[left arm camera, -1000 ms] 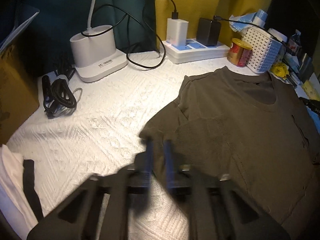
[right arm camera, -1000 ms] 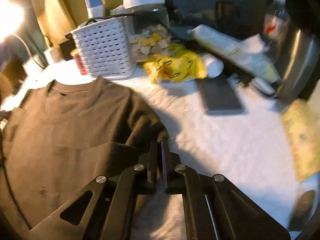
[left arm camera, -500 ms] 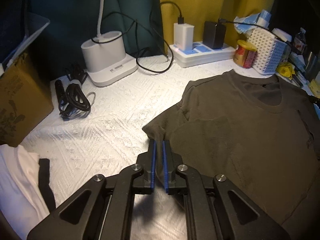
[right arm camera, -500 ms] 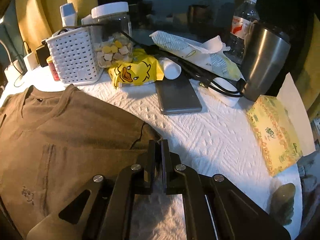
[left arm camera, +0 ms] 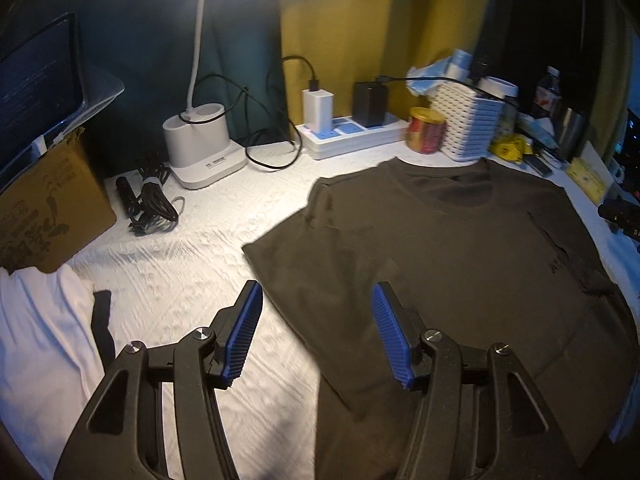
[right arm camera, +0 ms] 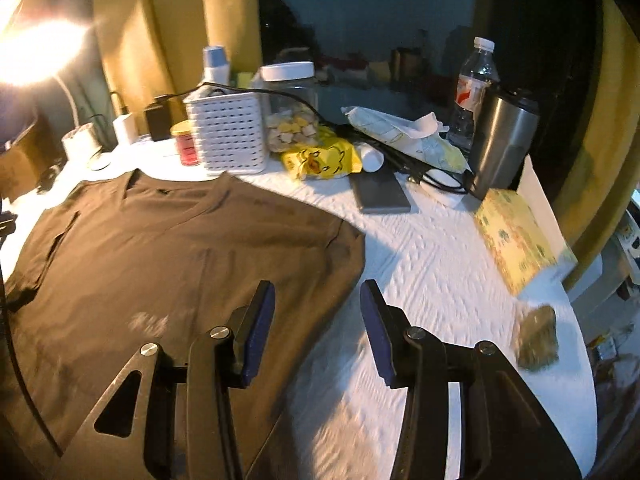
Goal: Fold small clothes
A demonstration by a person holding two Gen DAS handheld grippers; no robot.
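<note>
A dark olive T-shirt (left arm camera: 440, 264) lies flat on the white textured cloth, neck hole toward the back, both sleeves folded in over the body. My left gripper (left arm camera: 316, 300) hovers above the shirt's left edge, its jaws opening, and nothing sits between the blue pads. In the right wrist view the same T-shirt (right arm camera: 168, 256) fills the left half. Over its right edge hangs my right gripper (right arm camera: 318, 292), jaws also opening and empty.
A white lamp base (left arm camera: 200, 148), coiled black cable (left arm camera: 150, 200), power strip (left arm camera: 352, 136), red can (left arm camera: 426, 130) and white basket (left arm camera: 468, 128) line the back. A cardboard box (left arm camera: 44, 208) and white garment (left arm camera: 36, 344) sit left. Phone (right arm camera: 380, 194), steel tumbler (right arm camera: 502, 142) and tissue pack (right arm camera: 516, 236) lie right.
Both grippers went from shut on the folded sleeve edges to open, letting go. Each pulled back and upward, so more of the shirt and table shows.
</note>
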